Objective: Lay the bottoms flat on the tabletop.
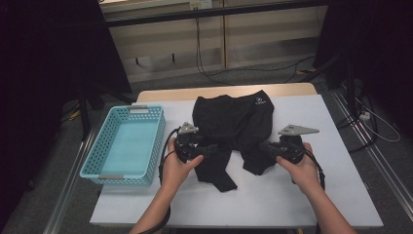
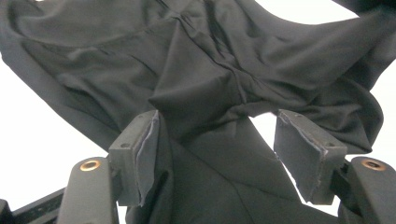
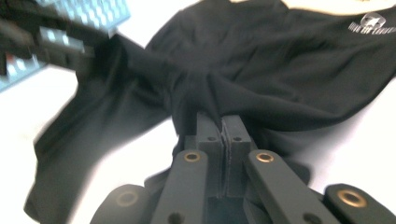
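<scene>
A black garment (image 1: 234,117) with a small white logo lies crumpled on the white table (image 1: 302,195). In the left gripper view the garment (image 2: 201,70) spreads ahead, and a fold of it runs down between the jaws. My left gripper (image 2: 219,140) is open, its grey pads (image 2: 142,154) standing apart from the cloth. From above, the left gripper (image 1: 213,149) rests at the garment's lower left part. My right gripper (image 3: 223,133) is shut on a bunched piece of the garment (image 3: 280,70). In the high view the right gripper (image 1: 265,146) sits at the lower right part.
A light blue mesh basket (image 1: 100,146) stands at the table's left, close to the left hand, and its corner (image 3: 88,11) shows in the right gripper view. Bare white tabletop lies in front of and to the right of the garment. Beyond the far edge the floor carries cables.
</scene>
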Tool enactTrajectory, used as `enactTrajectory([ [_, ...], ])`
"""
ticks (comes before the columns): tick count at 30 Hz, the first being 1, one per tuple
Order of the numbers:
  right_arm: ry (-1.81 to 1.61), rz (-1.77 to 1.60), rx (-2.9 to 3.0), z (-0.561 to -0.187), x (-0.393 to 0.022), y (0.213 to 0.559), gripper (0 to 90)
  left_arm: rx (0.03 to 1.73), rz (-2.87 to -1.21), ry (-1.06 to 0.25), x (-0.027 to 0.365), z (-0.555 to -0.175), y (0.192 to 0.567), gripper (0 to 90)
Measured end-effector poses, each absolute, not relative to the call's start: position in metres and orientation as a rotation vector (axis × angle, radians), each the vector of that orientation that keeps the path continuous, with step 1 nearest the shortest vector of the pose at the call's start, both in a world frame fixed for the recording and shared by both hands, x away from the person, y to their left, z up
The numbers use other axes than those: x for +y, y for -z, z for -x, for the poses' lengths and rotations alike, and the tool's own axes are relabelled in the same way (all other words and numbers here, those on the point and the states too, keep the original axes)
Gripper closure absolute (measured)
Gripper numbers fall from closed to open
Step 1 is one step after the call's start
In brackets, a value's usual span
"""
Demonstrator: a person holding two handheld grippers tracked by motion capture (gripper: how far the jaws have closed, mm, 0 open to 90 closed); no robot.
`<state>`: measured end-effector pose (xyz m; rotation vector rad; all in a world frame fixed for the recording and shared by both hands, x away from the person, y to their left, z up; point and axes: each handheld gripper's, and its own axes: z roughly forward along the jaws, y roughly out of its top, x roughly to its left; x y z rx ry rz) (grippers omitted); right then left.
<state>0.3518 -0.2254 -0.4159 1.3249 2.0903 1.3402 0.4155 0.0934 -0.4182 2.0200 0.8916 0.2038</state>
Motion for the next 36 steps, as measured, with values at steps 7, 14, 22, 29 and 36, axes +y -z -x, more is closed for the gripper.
enactTrajectory([
  [7,-1.245,-1.462,1.972,-0.361,-0.255,0.431,74.3,0.877,-2.047,-0.185,0.089,-0.415,0.423,28.4],
  [14,-1.099,-1.428,1.958,-0.349,-0.259,0.426,54.8,0.854,-2.057,-0.205,0.089,-0.415,0.424,22.4],
  [22,-1.055,-1.375,2.126,-0.337,-0.246,0.434,71.9,0.843,-2.052,-0.213,0.088,-0.413,0.422,20.7],
  [29,-0.929,-1.369,2.221,-0.345,-0.233,0.455,83.5,0.83,-2.06,-0.204,0.085,-0.413,0.422,20.6],
  [36,-1.056,-1.435,2.145,-0.349,-0.251,0.444,88.8,0.832,-2.061,-0.205,0.087,-0.413,0.422,20.9],
])
